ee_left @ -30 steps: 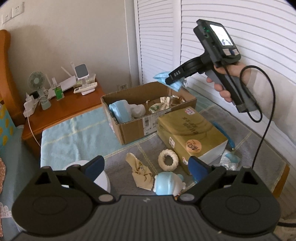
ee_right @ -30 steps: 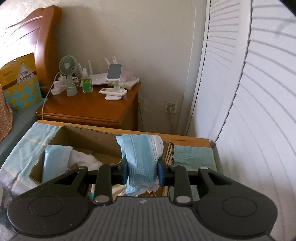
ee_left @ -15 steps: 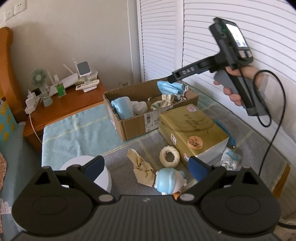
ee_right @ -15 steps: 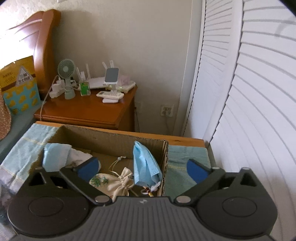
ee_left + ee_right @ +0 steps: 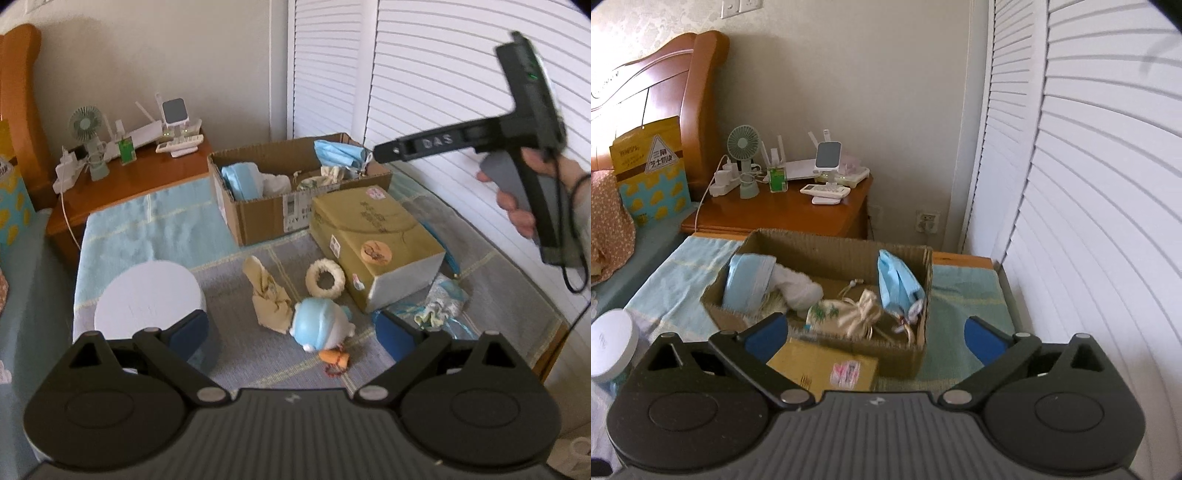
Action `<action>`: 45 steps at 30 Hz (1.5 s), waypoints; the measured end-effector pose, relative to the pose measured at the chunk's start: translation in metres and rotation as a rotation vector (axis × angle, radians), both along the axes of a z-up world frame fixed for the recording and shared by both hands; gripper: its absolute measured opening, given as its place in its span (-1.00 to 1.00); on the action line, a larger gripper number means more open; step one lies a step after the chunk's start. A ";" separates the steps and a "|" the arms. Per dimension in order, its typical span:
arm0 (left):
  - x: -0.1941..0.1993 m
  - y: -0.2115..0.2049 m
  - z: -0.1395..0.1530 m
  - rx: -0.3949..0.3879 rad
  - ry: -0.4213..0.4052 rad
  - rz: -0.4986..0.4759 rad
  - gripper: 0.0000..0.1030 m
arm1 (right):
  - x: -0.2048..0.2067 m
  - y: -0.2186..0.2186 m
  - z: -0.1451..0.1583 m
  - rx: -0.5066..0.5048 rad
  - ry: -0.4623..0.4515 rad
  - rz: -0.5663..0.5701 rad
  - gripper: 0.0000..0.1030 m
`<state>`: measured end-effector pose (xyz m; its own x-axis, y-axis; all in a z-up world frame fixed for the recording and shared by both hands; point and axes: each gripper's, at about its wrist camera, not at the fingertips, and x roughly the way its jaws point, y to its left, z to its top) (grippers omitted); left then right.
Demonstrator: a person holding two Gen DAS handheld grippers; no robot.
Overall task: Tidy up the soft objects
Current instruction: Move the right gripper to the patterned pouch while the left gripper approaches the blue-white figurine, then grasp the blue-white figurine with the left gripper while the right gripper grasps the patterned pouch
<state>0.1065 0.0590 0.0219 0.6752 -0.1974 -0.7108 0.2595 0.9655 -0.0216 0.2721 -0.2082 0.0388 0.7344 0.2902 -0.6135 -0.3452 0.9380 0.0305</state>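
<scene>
An open cardboard box point(image 5: 827, 251) point(image 5: 258, 218) sits on the table and holds a blue face mask point(image 5: 895, 280) point(image 5: 338, 153) leaning in its right corner, a cream drawstring pouch point(image 5: 849, 312), a white cloth and another blue soft item point(image 5: 748, 278). My right gripper point(image 5: 875, 338) hangs open and empty, short of the box. My left gripper point(image 5: 290, 332) is open above a blue-and-white plush toy point(image 5: 319, 326), a beige cloth point(image 5: 269, 295) and a cream fuzzy ring point(image 5: 325, 278) on the mat.
A gold carton point(image 5: 373, 243) lies right of the box, with a crumpled blue wrapper point(image 5: 439, 306) beside it. A white round lid point(image 5: 147, 295) stands at the left. Behind are a wooden nightstand point(image 5: 775, 214) with small gadgets and white louvred doors point(image 5: 1089, 184).
The right gripper opened and let the blue mask drop into the box's right corner, then drew back and away from the box. The left gripper stayed about where it was.
</scene>
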 end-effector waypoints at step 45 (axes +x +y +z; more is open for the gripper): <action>0.011 -0.028 -0.055 0.025 -0.001 -0.004 0.17 | -0.110 -0.008 -0.099 -0.069 0.173 0.209 1.00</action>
<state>0.1178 0.0307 -0.0331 0.6750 -0.1821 -0.7150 0.2629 0.9648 0.0026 0.1624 -0.2157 -0.0604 0.5456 0.3775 -0.7482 -0.5271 0.8487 0.0439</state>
